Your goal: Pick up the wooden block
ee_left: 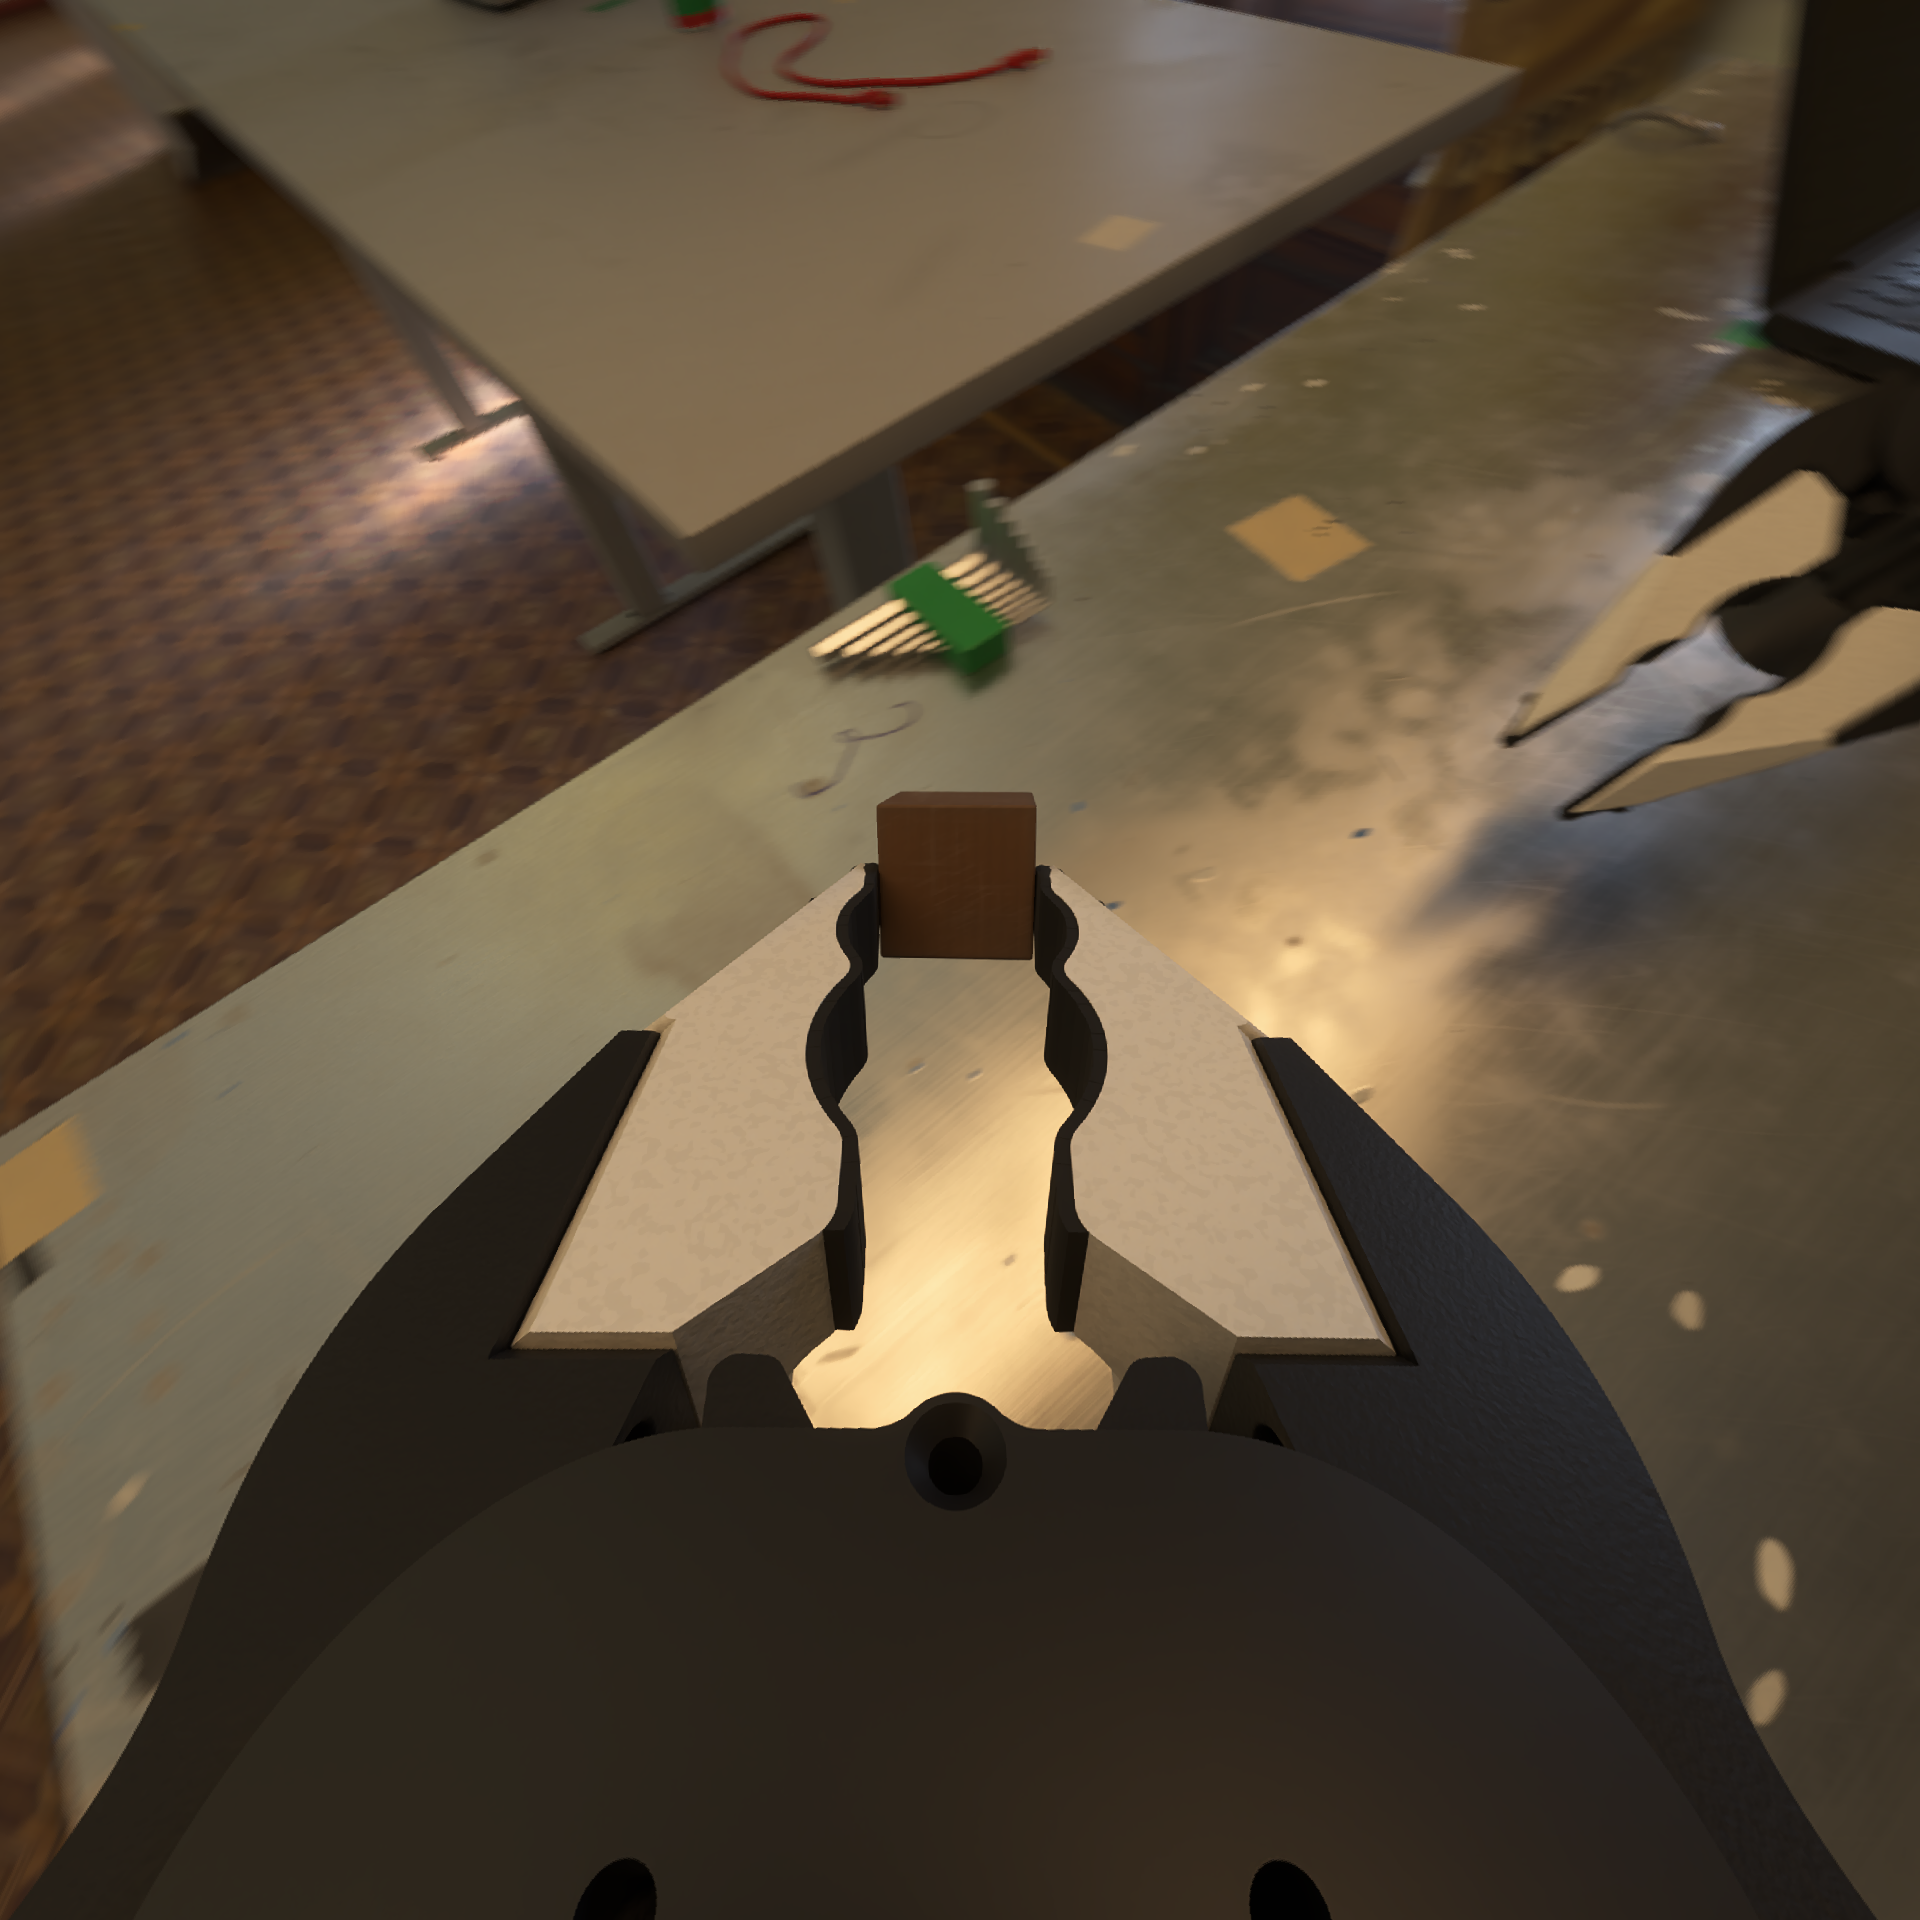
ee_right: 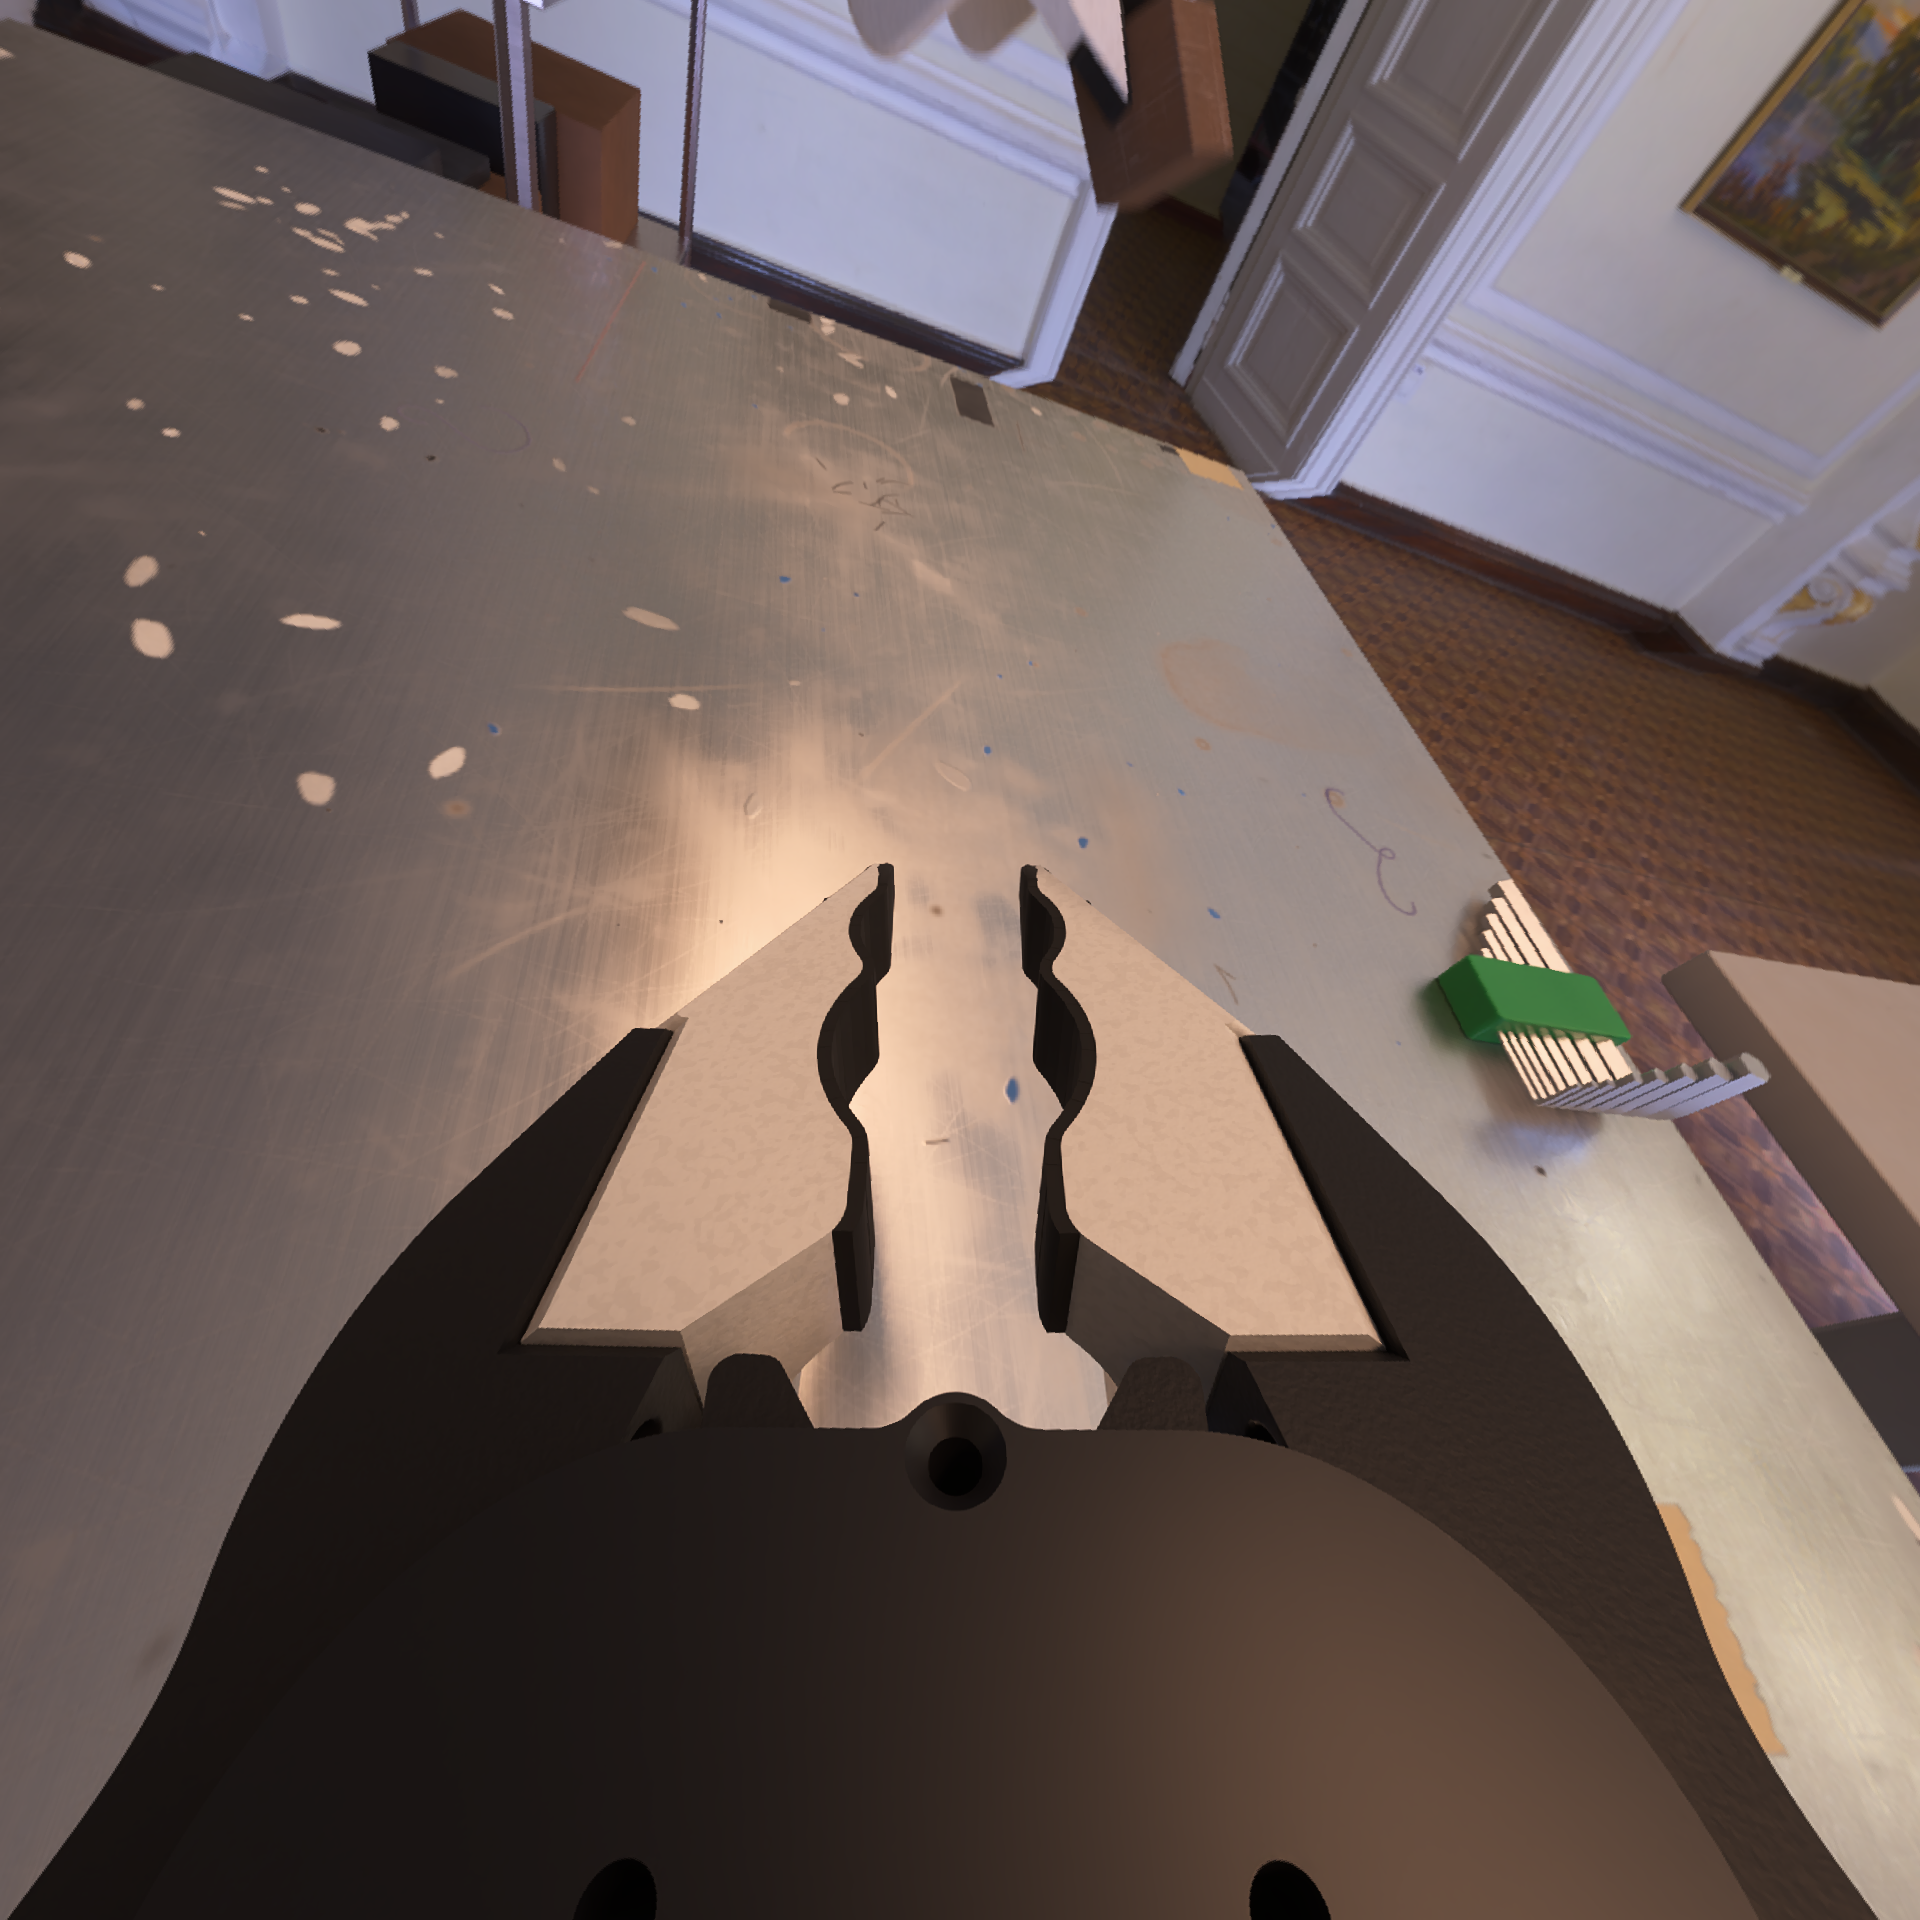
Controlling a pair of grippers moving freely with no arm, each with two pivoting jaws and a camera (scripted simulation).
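Observation:
The wooden block is a small brown cube clamped between the tips of my left gripper. It is held in the air above the scratched grey table. In the right wrist view the block hangs high at the top edge, clear of the table, with a pale left finger against it. My right gripper is open and empty, low over the table. It also shows at the right of the left wrist view.
A set of metal keys in a green holder lies near the table's edge; it also shows in the right wrist view. A second table with a red cord stands beyond. A dark box stands far right.

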